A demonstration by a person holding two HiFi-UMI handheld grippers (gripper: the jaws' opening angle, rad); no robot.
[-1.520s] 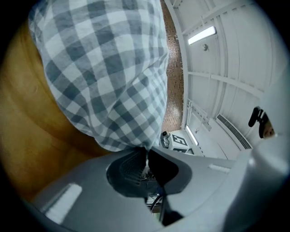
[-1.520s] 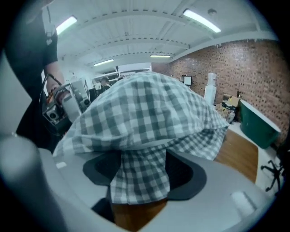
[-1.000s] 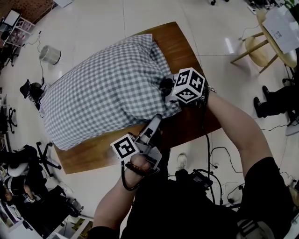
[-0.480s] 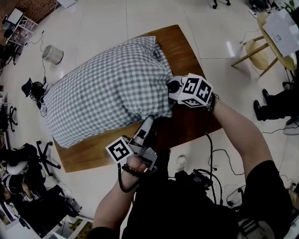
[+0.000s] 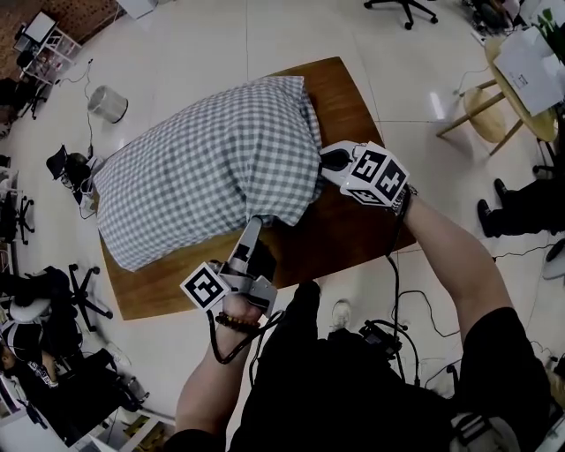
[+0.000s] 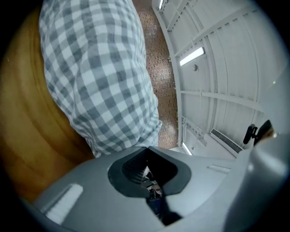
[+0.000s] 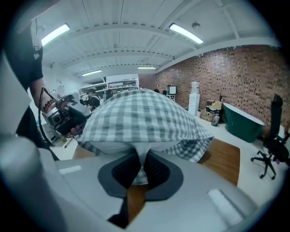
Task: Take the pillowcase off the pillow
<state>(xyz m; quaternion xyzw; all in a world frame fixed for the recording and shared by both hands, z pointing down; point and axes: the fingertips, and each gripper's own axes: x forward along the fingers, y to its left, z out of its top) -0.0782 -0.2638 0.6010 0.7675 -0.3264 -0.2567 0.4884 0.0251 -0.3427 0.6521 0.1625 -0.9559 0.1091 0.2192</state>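
A pillow in a grey-and-white checked pillowcase (image 5: 203,177) lies across the wooden table (image 5: 344,97). My left gripper (image 5: 254,228) is at the near corner of the case, which is drawn to a point there. In the left gripper view the gripper (image 6: 147,174) is shut on a pinch of cloth under the checked bulk (image 6: 99,77). My right gripper (image 5: 325,163) is at the same end, further right. Its jaws have just been closing. They are now shut (image 7: 140,167) on white cloth that shows under the checked edge (image 7: 136,113), seemingly the pillow.
A round bin (image 5: 108,103) stands on the floor at the far left and a wooden stool (image 5: 481,101) at the right. Office chairs (image 5: 402,7) and cables ring the table. A seated person's shoes (image 5: 494,207) show at the right edge.
The right gripper's jaws, open at the pillow's end a second ago, are now shut there. The left gripper has drawn back toward me with its corner of the case.
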